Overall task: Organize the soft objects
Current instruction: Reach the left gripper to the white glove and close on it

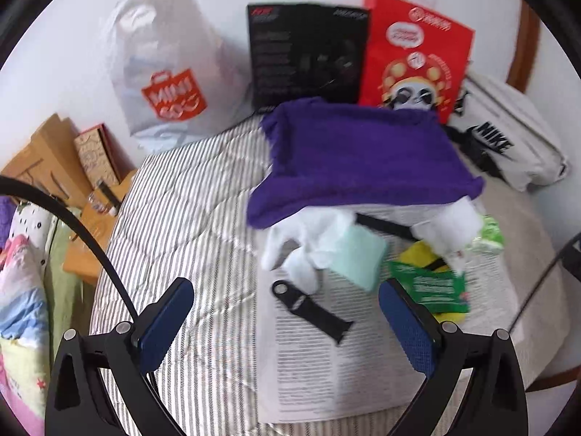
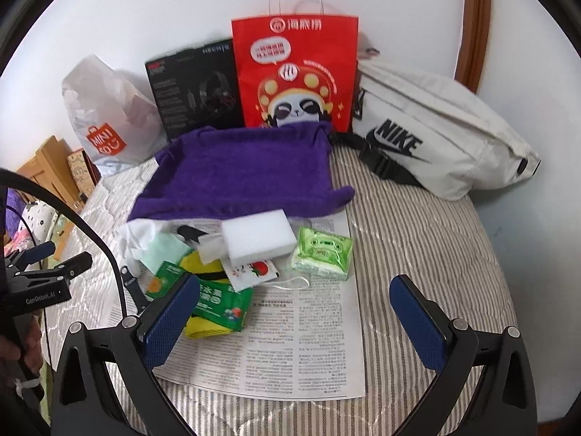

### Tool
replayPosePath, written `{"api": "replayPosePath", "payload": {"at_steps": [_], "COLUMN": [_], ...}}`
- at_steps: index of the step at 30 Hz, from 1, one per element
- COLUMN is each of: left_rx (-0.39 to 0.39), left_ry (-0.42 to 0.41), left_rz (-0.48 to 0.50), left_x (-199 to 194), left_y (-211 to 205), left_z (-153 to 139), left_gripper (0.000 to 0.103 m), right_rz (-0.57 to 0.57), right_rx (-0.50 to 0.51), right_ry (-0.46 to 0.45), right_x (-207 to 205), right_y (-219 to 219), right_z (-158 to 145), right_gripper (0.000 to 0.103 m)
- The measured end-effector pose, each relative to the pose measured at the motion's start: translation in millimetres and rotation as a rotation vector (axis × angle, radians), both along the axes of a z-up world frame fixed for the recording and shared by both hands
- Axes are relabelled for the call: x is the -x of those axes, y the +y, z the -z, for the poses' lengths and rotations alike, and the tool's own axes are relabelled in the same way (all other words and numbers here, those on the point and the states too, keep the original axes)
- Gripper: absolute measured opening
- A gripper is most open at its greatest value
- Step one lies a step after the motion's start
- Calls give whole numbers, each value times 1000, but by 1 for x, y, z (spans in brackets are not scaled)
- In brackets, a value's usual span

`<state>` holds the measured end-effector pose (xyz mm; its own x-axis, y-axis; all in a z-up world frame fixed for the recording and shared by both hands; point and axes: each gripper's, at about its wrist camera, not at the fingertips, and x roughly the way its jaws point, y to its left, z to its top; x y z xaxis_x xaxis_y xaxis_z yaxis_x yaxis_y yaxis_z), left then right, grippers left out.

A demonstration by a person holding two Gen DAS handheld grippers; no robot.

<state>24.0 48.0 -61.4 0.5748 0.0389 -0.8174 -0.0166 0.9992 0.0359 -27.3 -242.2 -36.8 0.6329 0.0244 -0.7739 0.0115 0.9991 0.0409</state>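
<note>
With both your left gripper (image 1: 287, 323) and right gripper (image 2: 294, 319) spread wide and empty, approach the white sponge (image 2: 256, 241) squarely, pinching gently.

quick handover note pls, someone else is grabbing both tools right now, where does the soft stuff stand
Left tool: open, empty, hovering over the newspaper near the black watch strap.
Right tool: open, empty, above the newspaper.
Soft things: purple towel spread at the back by the red paper bag; white sponge, green tissue pack, white cloth and mint cloth piled loosely on the paper among packets.
Done: nothing visibly sorted.
Left: everything; pick the soft items out of the pile and group them.
</note>
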Motion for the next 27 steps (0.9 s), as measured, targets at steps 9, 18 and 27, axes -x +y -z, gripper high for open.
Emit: {"api": "replayPosePath", "payload": {"at_steps": [9,18,27], "left_rx": [22,32,109], "left_ry": [50,51,36], "left_rz": [-12,113,199], "left_x": [-26,-73,-88], "left_y": [18,-14,-27], "left_z": [51,85,107], "left_gripper": [102,97,29], "right_rz": [-10,5,50], "right_rx": [21,60,21], "right_ry": [89,137,154], "right_x": [-15,-29,-46], "right_y": [-1,-10,-30], "right_z": [35,55,73], "right_gripper": [103,103,103]}}
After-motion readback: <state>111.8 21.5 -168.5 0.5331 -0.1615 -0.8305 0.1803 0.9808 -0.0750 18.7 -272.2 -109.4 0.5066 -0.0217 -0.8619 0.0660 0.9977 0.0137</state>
